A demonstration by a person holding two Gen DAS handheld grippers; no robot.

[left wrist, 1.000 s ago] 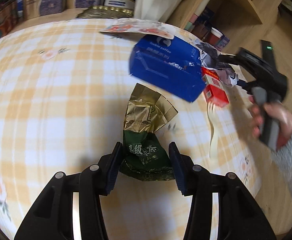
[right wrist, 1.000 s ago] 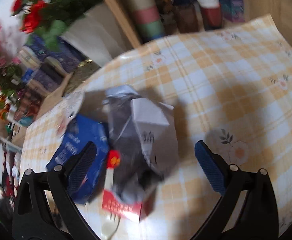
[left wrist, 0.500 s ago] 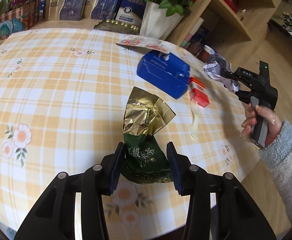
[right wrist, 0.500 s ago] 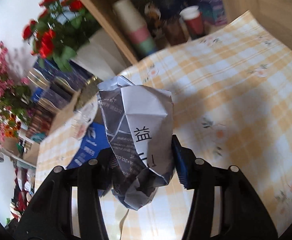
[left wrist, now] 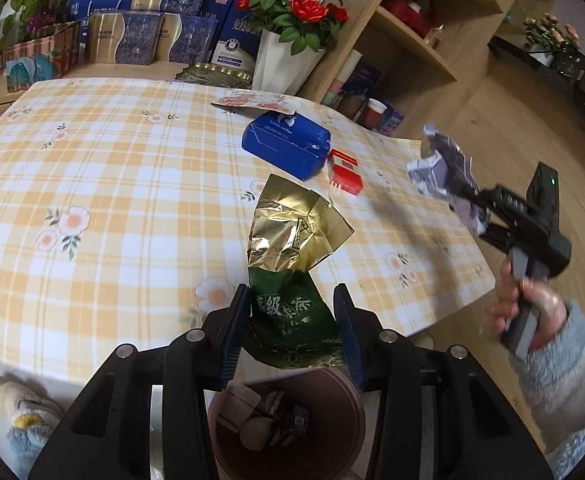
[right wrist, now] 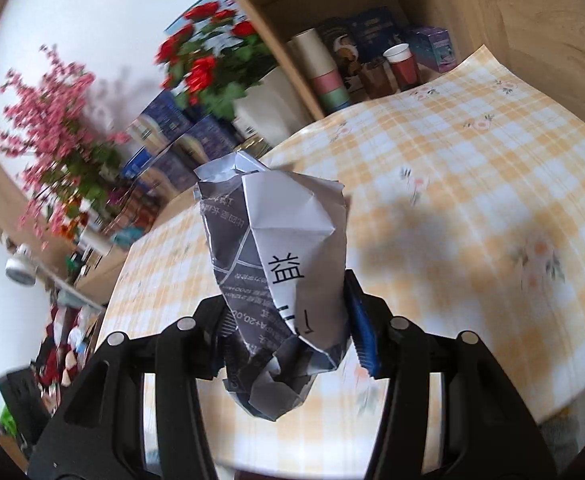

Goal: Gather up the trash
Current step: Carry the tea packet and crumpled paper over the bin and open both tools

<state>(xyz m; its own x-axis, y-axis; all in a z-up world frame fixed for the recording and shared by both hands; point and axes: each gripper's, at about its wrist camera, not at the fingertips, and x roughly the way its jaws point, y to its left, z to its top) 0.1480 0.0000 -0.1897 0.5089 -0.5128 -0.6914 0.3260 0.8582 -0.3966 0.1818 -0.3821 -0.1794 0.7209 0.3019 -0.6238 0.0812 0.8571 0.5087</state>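
Over a round table [left wrist: 104,184] spread with a yellow checked cloth, two hand-held grippers each carry a piece of rubbish. At the far left of the left wrist view, a fuzzy slipper [left wrist: 20,412] shows on the floor, partly cut off by the lens edge. Next along, the left gripper [left wrist: 292,332] is clamped on a green and gold tea bag [left wrist: 288,280], its blue pads pressing the green lower half while the crumpled gold top stands free above them. Below the jaws sits a brown bin [left wrist: 332,392], its rim largely hidden by the gripper's black frame; scraps lie inside it, too dim to identify. On the cloth beyond, a blue box [left wrist: 286,146] lies beside a small red carton [left wrist: 345,178], with a flowered wrapper [left wrist: 256,103] behind them; whether box and carton touch cannot be told. Further right, the right gripper [left wrist: 458,188] is gripped by a hand [left wrist: 528,308] in a pale fleece sleeve, slightly blurred, and holds a ball of crumpled paper [left wrist: 440,172] off the table's edge. In the right wrist view, the same paper [right wrist: 284,280] fills the space between the jaws and covers the left pad entirely; only the right blue pad shows, pressed against it. Red roses [right wrist: 204,64] and shelves behind are smeared by motion.
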